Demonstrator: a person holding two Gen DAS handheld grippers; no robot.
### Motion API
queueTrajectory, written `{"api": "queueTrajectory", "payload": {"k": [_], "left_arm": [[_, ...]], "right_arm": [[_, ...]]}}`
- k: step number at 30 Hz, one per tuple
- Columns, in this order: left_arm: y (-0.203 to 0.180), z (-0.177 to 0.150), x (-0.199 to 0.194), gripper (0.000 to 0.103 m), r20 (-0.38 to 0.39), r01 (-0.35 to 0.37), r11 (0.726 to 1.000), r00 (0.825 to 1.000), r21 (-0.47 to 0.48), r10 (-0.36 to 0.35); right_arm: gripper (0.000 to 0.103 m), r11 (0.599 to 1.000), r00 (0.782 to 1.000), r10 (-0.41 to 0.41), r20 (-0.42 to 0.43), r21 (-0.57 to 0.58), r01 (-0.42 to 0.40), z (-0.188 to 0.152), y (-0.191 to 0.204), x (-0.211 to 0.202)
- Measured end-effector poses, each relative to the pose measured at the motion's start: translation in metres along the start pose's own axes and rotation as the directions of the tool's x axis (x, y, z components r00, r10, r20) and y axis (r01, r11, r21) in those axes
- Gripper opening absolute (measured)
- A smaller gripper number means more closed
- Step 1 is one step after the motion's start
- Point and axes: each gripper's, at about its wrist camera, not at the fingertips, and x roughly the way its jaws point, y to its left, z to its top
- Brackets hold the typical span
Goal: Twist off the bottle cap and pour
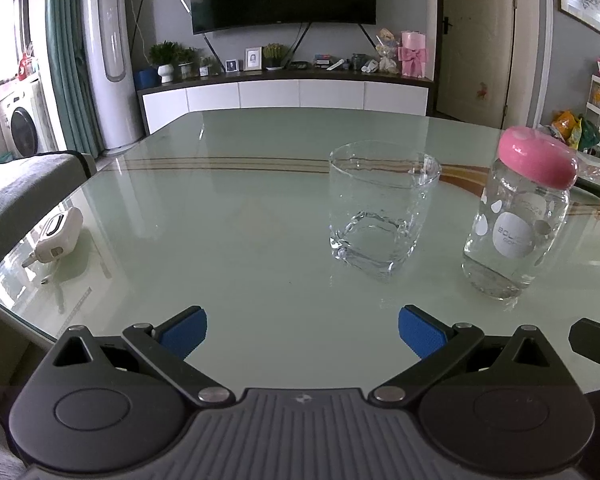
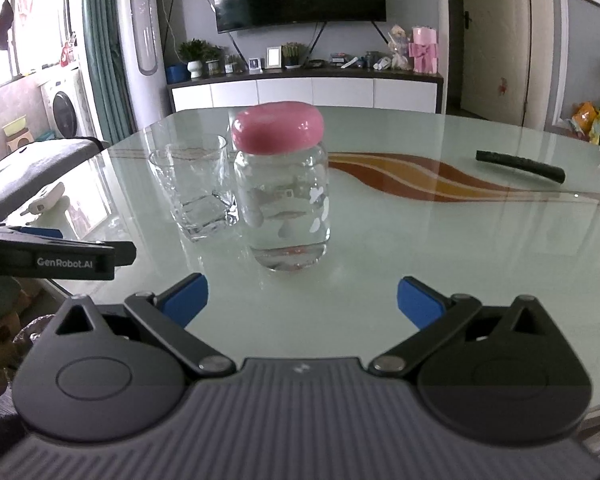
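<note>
A clear glass bottle (image 2: 286, 208) with white dots and a pink cap (image 2: 278, 128) stands upright on the glass table, with water in it. It also shows in the left wrist view (image 1: 514, 236), cap (image 1: 536, 158) on. An empty clear tumbler (image 1: 380, 208) stands just left of it, also seen in the right wrist view (image 2: 196, 192). My left gripper (image 1: 302, 334) is open and empty, short of the tumbler. My right gripper (image 2: 302, 300) is open and empty, just short of the bottle.
A white charger (image 1: 58, 236) lies near the table's left edge. A black rod (image 2: 520, 166) lies at the right on the table (image 2: 420, 240). A grey chair back (image 1: 16, 184) stands at the left. The left gripper's body (image 2: 52, 258) shows at the right wrist view's left.
</note>
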Motion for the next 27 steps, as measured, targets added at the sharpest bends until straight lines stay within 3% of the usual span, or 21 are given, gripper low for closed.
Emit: {"api": "queueTrajectory", "payload": {"k": [27], "left_arm": [[0.0009, -0.0011, 0.0000, 0.103, -0.013, 0.047, 0.999, 0.999, -0.014, -0.047]], "right_arm": [[0.103, 1.000, 1.000, 0.005, -0.017, 0.015, -0.004, 0.0005, -0.0027, 0.0017]]}}
